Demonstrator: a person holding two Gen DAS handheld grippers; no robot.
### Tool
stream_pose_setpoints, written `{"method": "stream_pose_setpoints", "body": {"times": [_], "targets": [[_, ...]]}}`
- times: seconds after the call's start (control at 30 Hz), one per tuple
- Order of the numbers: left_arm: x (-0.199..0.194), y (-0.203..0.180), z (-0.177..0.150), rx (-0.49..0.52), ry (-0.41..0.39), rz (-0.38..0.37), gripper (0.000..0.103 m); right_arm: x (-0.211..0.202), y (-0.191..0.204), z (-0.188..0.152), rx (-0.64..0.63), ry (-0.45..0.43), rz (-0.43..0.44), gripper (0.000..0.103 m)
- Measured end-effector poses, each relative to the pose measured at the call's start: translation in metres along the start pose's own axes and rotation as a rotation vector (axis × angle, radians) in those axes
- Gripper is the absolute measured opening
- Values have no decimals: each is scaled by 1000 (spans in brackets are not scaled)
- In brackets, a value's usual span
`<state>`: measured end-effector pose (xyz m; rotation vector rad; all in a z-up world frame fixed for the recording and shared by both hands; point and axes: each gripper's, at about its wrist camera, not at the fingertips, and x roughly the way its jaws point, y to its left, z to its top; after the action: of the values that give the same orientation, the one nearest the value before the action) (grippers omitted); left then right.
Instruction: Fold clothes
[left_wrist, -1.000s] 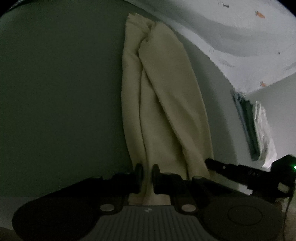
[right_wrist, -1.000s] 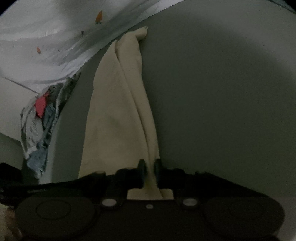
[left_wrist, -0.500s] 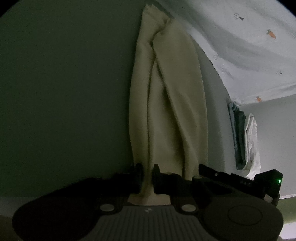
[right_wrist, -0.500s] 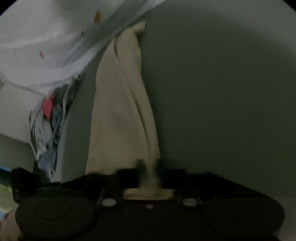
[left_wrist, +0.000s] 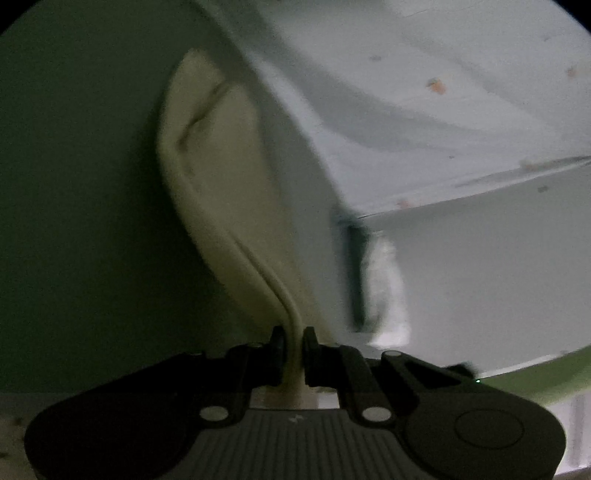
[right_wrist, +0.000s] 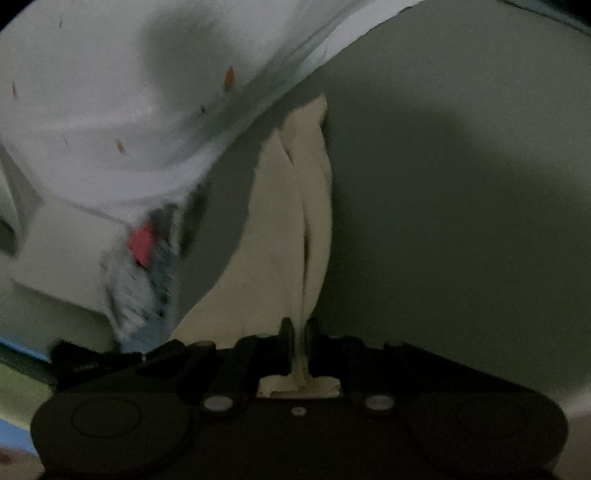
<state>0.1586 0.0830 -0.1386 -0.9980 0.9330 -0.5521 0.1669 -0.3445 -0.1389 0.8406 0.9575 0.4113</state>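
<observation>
Grey-green work surface (left_wrist: 74, 221) fills most of both views, dim light. Pale blue sheet w/ small orange prints (left_wrist: 424, 92) runs along its far edge. Cream garment (left_wrist: 221, 177) lies lengthwise on surface, near end lifted, both frames blurry. Pile of mixed clothes (right_wrist: 147, 266) at table edge, red bit showing. L gripper (left_wrist: 293, 338) jaws narrow, pinching cream fabric. R gripper (right_wrist: 300, 328) same, clamped on garment's edge.

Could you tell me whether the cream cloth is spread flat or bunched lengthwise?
Bunched lengthwise: the cream fabric cloth forms a narrow strip with long creases, pinched at its near end in the left tool and right tool.
</observation>
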Motion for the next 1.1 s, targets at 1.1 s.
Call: {"method": "stream_pose_setpoints", "body": {"times": [1.1], "targets": [[63,-13,175,-47,-230,118,10,114,-2,174,354,-218,288,7]]}}
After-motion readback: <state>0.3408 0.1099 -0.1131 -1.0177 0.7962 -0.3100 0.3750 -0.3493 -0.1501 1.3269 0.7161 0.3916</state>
